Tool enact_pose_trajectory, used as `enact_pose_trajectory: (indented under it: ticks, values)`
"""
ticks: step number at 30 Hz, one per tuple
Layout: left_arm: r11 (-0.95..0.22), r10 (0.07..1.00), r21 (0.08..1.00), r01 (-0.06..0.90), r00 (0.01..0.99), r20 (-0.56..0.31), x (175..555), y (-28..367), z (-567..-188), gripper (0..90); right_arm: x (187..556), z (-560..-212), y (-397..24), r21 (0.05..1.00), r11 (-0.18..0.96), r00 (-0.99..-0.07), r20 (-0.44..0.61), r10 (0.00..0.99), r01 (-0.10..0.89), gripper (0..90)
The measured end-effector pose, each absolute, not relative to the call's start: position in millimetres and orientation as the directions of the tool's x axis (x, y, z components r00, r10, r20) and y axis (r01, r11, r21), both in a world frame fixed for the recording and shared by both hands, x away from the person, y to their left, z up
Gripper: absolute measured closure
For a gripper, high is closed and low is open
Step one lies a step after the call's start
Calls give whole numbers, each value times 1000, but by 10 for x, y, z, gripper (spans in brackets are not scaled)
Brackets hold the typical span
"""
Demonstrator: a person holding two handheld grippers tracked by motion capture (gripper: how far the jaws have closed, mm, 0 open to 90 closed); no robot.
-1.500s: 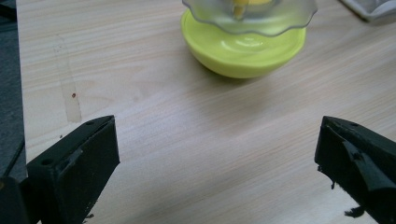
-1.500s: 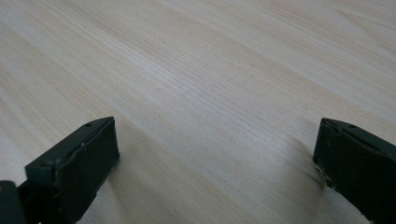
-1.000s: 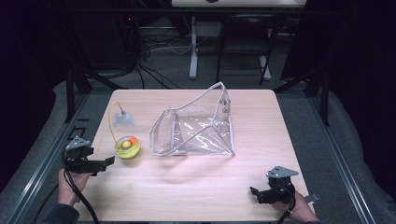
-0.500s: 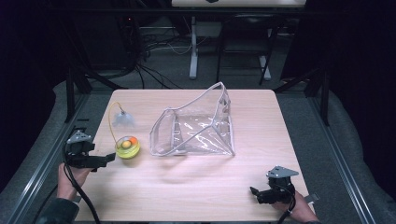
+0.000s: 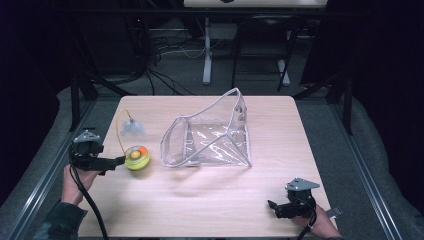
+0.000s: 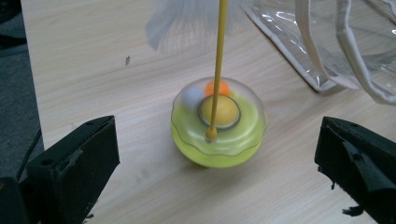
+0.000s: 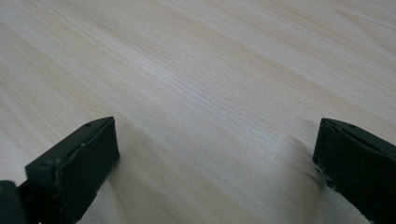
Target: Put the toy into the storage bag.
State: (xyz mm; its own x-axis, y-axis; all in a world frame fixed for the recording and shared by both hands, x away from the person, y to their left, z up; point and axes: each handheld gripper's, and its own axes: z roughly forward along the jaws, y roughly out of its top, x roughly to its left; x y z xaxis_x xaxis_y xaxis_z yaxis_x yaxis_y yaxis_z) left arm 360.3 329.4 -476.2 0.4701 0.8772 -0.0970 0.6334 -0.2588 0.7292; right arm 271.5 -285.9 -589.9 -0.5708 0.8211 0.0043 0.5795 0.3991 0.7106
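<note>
The desk [image 5: 210,200] is a pale wood-grain top. The clear plastic bag [image 5: 210,137] stands near its middle, open and propped up, with a whitish trim along its edges; it serves as the landmark here. In the left gripper view a corner of the bag and its trim lie just beyond the toy, to the upper right.

Just to the left of the bag, apart from it, sits the yellow toy [image 5: 137,157]: a round yellow-green base under a clear dome. In the left gripper view the toy [image 6: 218,123] shows a yellow hub in the middle with an orange ball and a white ball beside it under the dome. A thin yellow wand [image 6: 217,65] rises from the hub and, in the high view, arcs up to a pale feather tuft [image 5: 131,128] left of the bag.

The left gripper [image 5: 116,161] lies further left of the bag, just beside the toy, its fingers spread wide with the toy between and ahead of them, not touching. The right gripper [image 5: 271,205] rests below the bag's right corner, well apart from it, fingers spread over bare desk.

Compared with a second ago, the left gripper has moved closer to the toy; the right gripper, bag and toy sit as before.
</note>
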Motion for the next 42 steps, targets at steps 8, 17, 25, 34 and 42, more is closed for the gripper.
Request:
enact_pose_trajectory:
  ticks: [8, 17, 25, 34, 42]
  values:
    - [-245, 871, 739, 628, 478, -117, 3717, 3261, -4662, 0, 2715, -5898, -2859, 710, 399, -571, 4, 821, 580, 0]
    - [-249, 871, 736, 630, 478, -115, 3828, 3241, -4603, 0, 2715, -5899, -2860, 711, 399, -571, 4, 821, 579, 0]
    - [-259, 869, 731, 631, 483, -109, 3919, 3225, -4516, 0, 2715, -5899, -2859, 711, 399, -571, 5, 821, 580, 0]
    - [-276, 865, 729, 627, 492, -96, 4005, 3206, -4362, 29, 2715, -5899, -2860, 711, 399, -571, 4, 821, 579, 0]
    - [-310, 859, 710, 632, 506, -75, 4059, 3158, -4251, 267, 2715, -5899, -2860, 711, 399, -571, 4, 821, 579, 0]
